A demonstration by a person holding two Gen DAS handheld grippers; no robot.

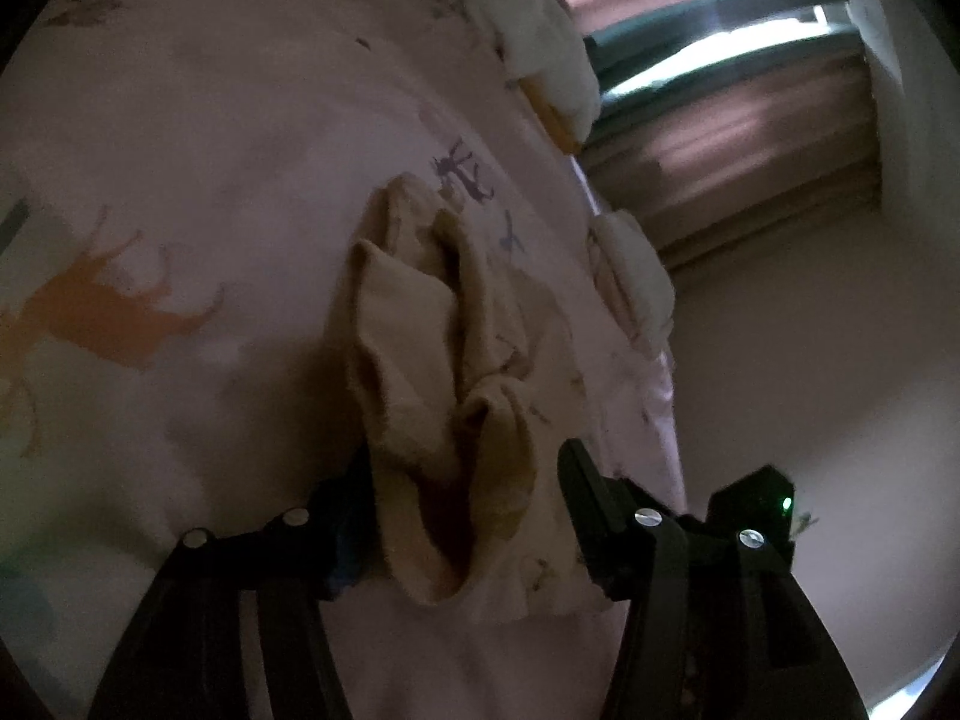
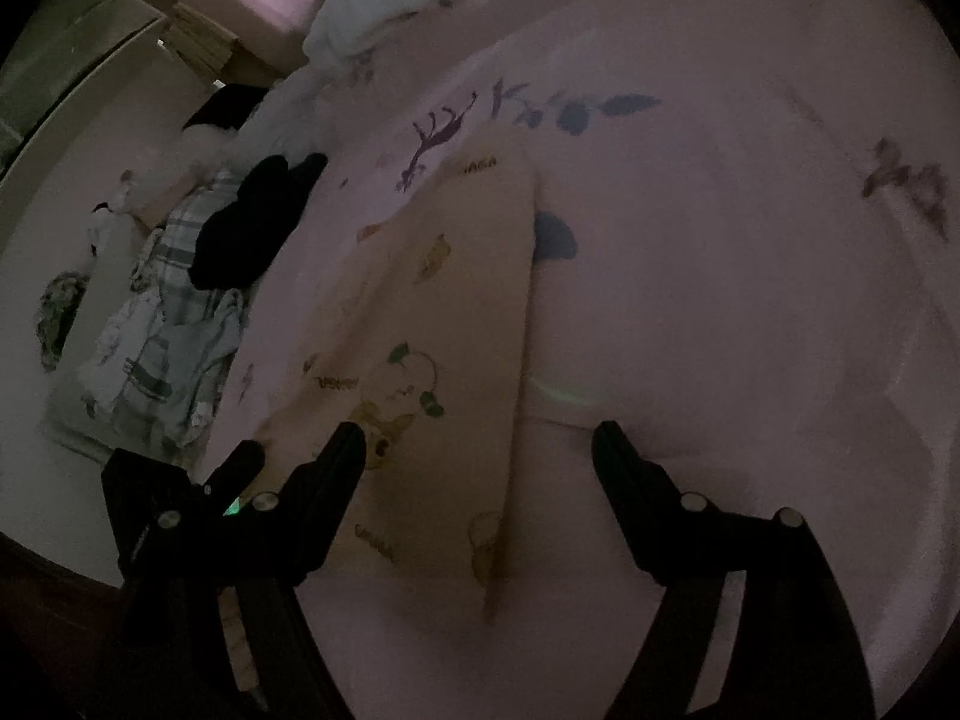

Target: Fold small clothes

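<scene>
Beige cloth, printed with small animals, lies folded lengthwise on the bed (image 2: 750, 300), its long crease running from 12 to 6 o'clock in the right wrist view. The right gripper (image 2: 480, 438) stands wide over the garment (image 2: 420, 324) near its end, gripping nothing. The left gripper (image 1: 468, 462) is part-open with the bunched end of the garment (image 1: 414, 324) between its jaws; we cannot tell whether they press. We should pinch both near corners squarely and carry them toward 12, keeping the edges aligned.

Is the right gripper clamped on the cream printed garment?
No, the right gripper stands open above the cream garment, pads pressing nothing.
</scene>
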